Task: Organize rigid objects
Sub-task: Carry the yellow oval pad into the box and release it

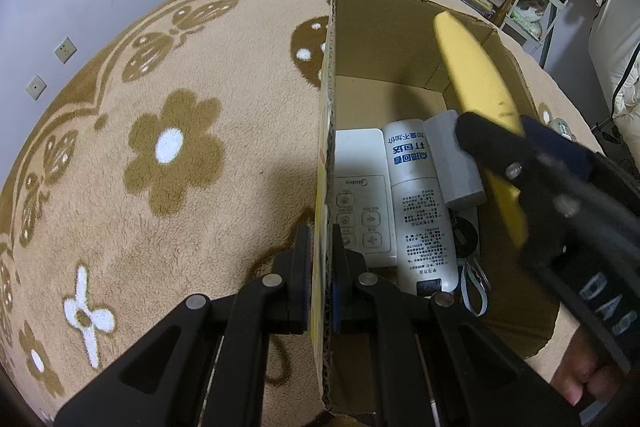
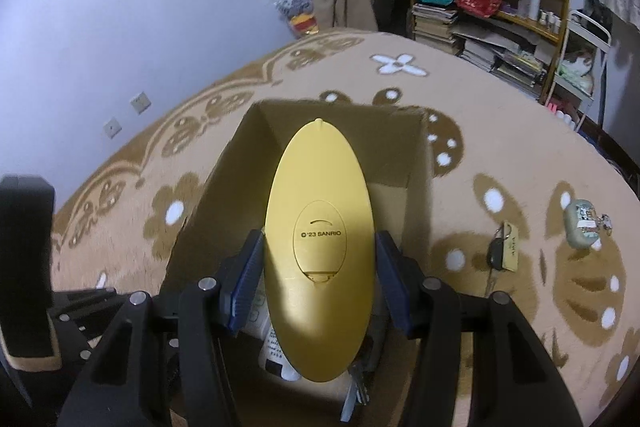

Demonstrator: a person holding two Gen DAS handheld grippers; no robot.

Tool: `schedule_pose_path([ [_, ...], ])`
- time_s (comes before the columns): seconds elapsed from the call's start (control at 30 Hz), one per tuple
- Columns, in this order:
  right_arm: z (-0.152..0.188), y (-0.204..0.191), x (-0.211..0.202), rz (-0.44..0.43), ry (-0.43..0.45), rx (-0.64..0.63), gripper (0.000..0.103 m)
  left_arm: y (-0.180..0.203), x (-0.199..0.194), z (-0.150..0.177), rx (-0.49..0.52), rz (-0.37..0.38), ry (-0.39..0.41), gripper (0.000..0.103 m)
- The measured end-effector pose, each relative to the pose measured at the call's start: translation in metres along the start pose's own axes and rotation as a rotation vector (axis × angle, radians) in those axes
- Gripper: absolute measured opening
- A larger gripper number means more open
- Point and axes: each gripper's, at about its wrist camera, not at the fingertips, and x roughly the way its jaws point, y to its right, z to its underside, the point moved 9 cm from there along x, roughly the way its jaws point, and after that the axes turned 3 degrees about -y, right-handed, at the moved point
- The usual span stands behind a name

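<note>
Both wrist views look closely down into the same cardboard box (image 1: 400, 39).

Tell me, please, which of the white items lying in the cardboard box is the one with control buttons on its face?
The white Midea remote, flat against the box wall that the left hand-held gripper clamps. Beside it, the white bottle is cylindrical and carries printed text only.

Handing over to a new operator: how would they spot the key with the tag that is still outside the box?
Start at the open cardboard box on the flower-patterned blanket. In the right wrist view, look right of the box: the key with a tan tag lies flat on the blanket. Beyond it sits a small rounded patterned case; the key is dark-headed, slimmer and nearer the box.
</note>
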Motion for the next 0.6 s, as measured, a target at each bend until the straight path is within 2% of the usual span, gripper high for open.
schedule_pose_path([
  [0.1, 0.003, 0.001, 0.001, 0.060, 0.006, -0.031, 0.059, 0.001, 0.000, 0.001, 0.000, 0.002, 0.000, 0.008],
  [0.47, 0.000, 0.003, 0.001, 0.057, -0.002, -0.026, 0.060, 0.001, 0.000, 0.000, -0.002, 0.002, -0.001, 0.008],
  [0.6, -0.006, 0.004, -0.008, 0.042, 0.021, -0.013, 0.072, 0.002, -0.001, 0.001, -0.002, 0.003, -0.002, 0.009],
])
